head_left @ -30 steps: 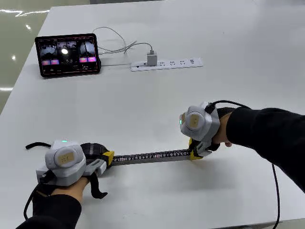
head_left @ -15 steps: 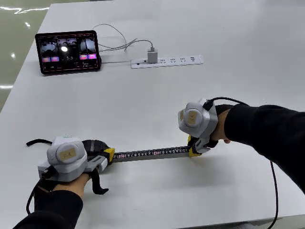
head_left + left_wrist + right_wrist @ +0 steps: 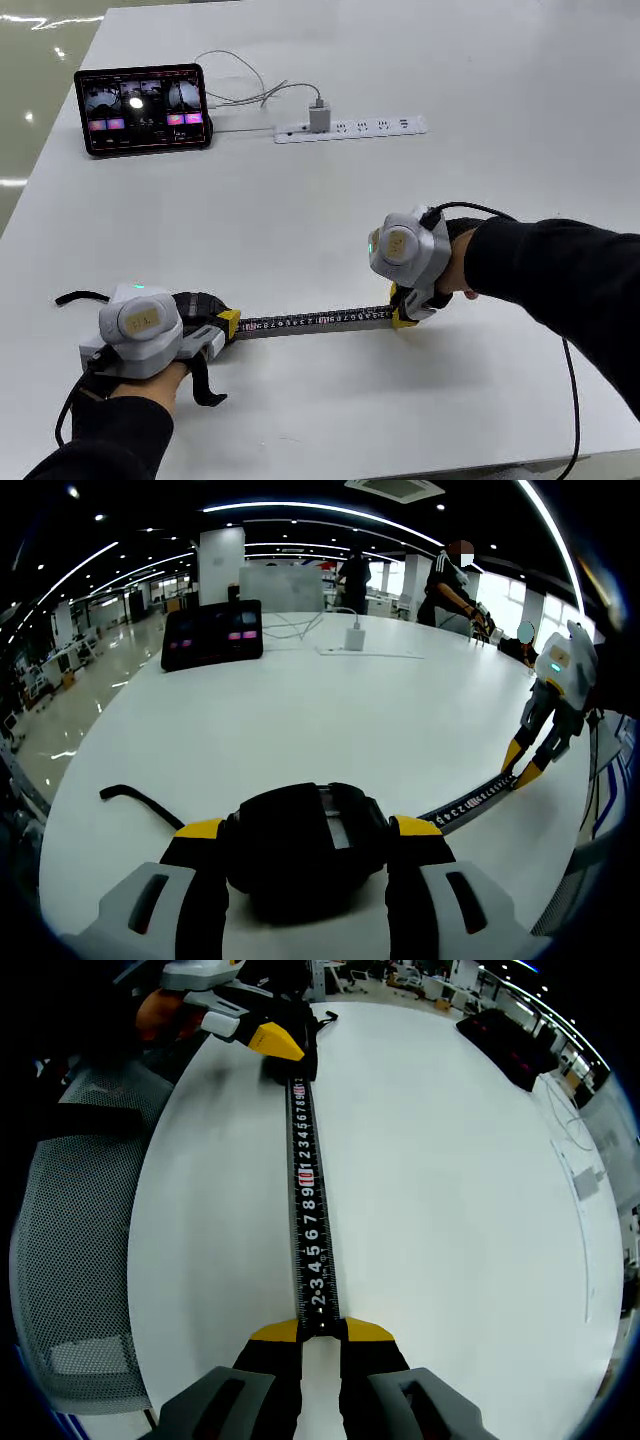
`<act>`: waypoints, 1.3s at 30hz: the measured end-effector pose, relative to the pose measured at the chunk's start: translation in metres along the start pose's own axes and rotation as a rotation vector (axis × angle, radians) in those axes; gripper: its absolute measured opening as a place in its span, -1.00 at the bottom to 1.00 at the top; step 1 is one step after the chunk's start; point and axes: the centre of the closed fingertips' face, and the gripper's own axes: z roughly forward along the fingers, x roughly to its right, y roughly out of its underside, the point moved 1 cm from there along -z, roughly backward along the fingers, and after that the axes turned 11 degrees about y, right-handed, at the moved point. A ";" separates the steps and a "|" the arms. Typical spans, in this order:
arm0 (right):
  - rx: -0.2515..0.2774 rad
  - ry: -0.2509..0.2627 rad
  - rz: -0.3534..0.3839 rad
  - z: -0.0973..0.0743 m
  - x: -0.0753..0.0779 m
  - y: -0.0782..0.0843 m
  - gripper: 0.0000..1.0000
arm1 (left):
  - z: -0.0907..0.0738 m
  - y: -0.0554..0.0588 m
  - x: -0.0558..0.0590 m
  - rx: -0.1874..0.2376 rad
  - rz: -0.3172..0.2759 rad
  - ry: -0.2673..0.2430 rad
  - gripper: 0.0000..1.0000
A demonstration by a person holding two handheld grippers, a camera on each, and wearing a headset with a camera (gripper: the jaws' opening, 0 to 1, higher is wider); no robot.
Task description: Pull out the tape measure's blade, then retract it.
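Jaws of the left gripper (image 3: 310, 832), yellow-tipped, are clamped on either side of the round black tape measure case (image 3: 300, 855). The case sits on the white tabletop (image 3: 300, 230) near its front edge, at the person's left. A thin black strap (image 3: 140, 800) trails from the case across the table to the left.

Jaws of the right gripper (image 3: 320, 1332), also yellow-tipped, are closed together on the free end of the narrow dark blade (image 3: 308, 1190). The end is pinched just above the table surface.

The blade is pulled out and runs straight and flat between the two grippers, numbers facing up. Printed figures are readable in the right gripper view, with red marks partway along.

The grippers are well apart, joined by the blade alone. Each is held by a hand in a dark sleeve, and cables trail from both.

Further back on the table:
- A black tablet (image 3: 142, 108) stands propped at the far left, screen lit.
- A white power strip (image 3: 350, 130) lies to its right, with a white charger (image 3: 319, 120) plugged in and thin cables looping towards the tablet.

A grey mesh chair (image 3: 70, 1260) stands beside the table edge.
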 end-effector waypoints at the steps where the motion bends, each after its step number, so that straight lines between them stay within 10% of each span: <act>1: 0.000 0.000 0.001 0.000 0.000 0.000 -0.81 | 0.000 0.000 0.000 0.000 0.000 0.000 0.18; 39: -0.001 0.018 0.024 0.003 -0.002 -0.010 -0.82 | 0.001 0.001 0.000 -0.010 0.001 0.005 0.18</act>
